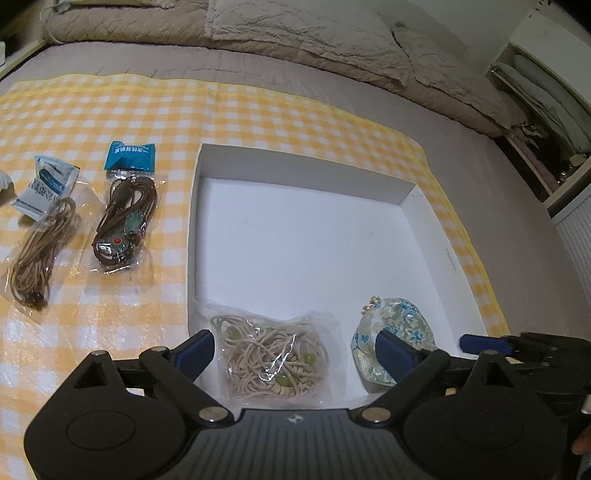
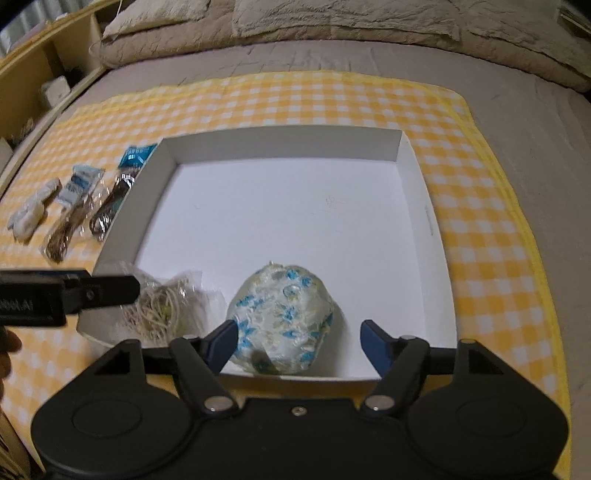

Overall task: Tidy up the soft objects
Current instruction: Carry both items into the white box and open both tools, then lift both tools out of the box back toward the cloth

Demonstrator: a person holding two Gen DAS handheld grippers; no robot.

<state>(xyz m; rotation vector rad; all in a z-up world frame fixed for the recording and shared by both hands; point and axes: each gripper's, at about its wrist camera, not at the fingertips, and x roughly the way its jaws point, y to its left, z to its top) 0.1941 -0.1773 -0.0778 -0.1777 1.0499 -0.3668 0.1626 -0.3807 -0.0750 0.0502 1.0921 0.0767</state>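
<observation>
A shallow white box [image 1: 195, 229] lies on a yellow checked cloth. Inside it, at the near edge, are a clear bag of beige cord [image 1: 269, 362] and a blue-flowered fabric pouch [image 1: 399, 314]. My left gripper [image 1: 295, 349] is open, its blue fingers wide on either side of the cord bag without pressing it. In the right wrist view the pouch [image 2: 280, 317] sits between the fingers of my right gripper [image 2: 299, 347], which is open. The left pad is at the pouch's side and the right pad stands apart from it. The cord bag [image 2: 162, 310] lies left of the pouch.
Left of the box on the cloth [image 1: 110, 325] lie a bag of dark brown cord [image 1: 122, 221], a bag of tan cord [image 1: 40, 236] and a white bundle [image 2: 31, 210]. Rumpled bedding [image 1: 295, 33] lies along the back. A shelf [image 1: 535, 110] stands beside the bed.
</observation>
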